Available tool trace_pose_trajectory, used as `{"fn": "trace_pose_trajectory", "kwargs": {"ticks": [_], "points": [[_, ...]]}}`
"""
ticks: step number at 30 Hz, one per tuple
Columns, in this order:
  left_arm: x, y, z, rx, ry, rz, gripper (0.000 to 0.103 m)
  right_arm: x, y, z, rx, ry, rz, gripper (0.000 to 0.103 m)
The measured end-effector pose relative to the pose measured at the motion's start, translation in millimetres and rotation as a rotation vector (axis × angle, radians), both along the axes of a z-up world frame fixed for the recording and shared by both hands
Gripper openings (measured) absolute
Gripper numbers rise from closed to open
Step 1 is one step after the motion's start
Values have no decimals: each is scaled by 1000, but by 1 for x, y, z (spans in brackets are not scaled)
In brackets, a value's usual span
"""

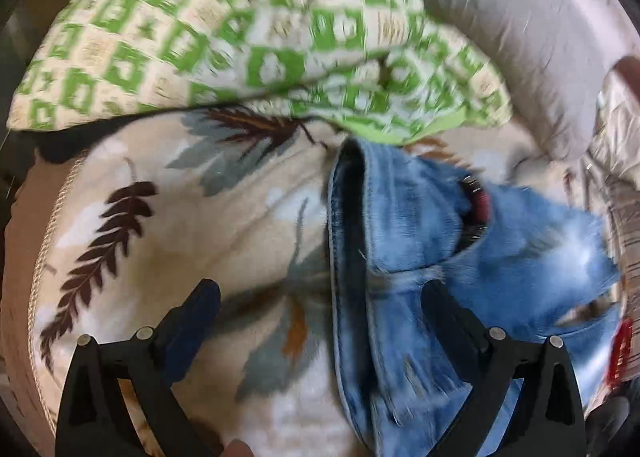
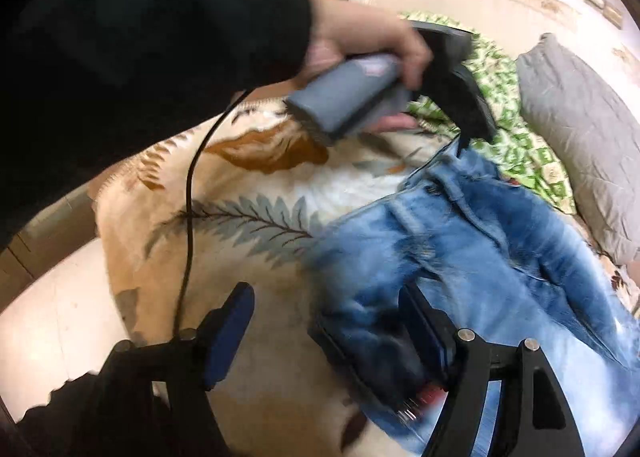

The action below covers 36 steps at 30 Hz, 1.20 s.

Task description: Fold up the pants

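Honestly, these blue jeans (image 1: 404,257) will be floppy but weighty: washed denim, thick at the seams and waistband, limp everywhere else, so any part I do not carry will sag and drag across the leaf-print blanket (image 1: 168,225) they lie on. They are bunched, not flat. From my left wrist view a dark-lined folded edge runs up the middle, with the rest heaped to the right, just short of the green patterned quilt (image 1: 240,29) and the grey pillow (image 1: 500,29) beyond.

My left gripper (image 1: 320,293) stands wide apart and holds nothing; the folded edge passes between its fingers, and the right-hand finger (image 1: 440,305) sits over denim, though blur keeps me from saying whether it touches. My right gripper (image 2: 326,321) is also spread wide with nothing clamped; one finger (image 2: 420,321) is over the crumpled denim near me, the other (image 2: 230,329) over bare blanket. In that view my left hand (image 2: 372,45) and its gripper hover at the far end of the jeans, near the waistband and belt loops.

I judge the waistband the best hold: stiff, layered, unlikely to slip through the pads. A single thin layer would stretch and pull loose. With one gripper at each end of a seam, the cloth should hang straight enough to lay over itself.
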<state>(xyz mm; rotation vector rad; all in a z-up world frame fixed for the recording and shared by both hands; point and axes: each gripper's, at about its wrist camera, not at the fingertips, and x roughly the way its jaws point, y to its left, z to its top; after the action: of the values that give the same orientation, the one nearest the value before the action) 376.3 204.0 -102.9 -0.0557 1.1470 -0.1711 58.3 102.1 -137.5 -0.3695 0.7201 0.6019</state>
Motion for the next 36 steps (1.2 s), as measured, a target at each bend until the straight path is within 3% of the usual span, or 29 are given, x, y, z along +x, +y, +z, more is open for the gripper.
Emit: {"fn": "trace_pose_trajectory", "kwargs": {"ticks": [6, 13, 19, 23, 28, 36], "points": [[-47, -27, 54, 40, -121, -82, 100, 1, -107, 43, 97, 3, -99, 81], [-88, -133, 82, 54, -218, -404, 100, 56, -304, 84, 226, 81, -355, 89], [-95, -235, 68, 113, -218, -642, 100, 105, -422, 94, 124, 38, -445, 89], [-80, -280, 64, 165, -239, -736, 100, 144, -455, 88, 63, 65, -433, 89], [-34, -311, 50, 200, -204, -767, 100, 188, -468, 77, 52, 96, -419, 89], [24, -322, 10, 155, -123, -809, 100, 271, -485, 13, -22, 232, -439, 89]]}}
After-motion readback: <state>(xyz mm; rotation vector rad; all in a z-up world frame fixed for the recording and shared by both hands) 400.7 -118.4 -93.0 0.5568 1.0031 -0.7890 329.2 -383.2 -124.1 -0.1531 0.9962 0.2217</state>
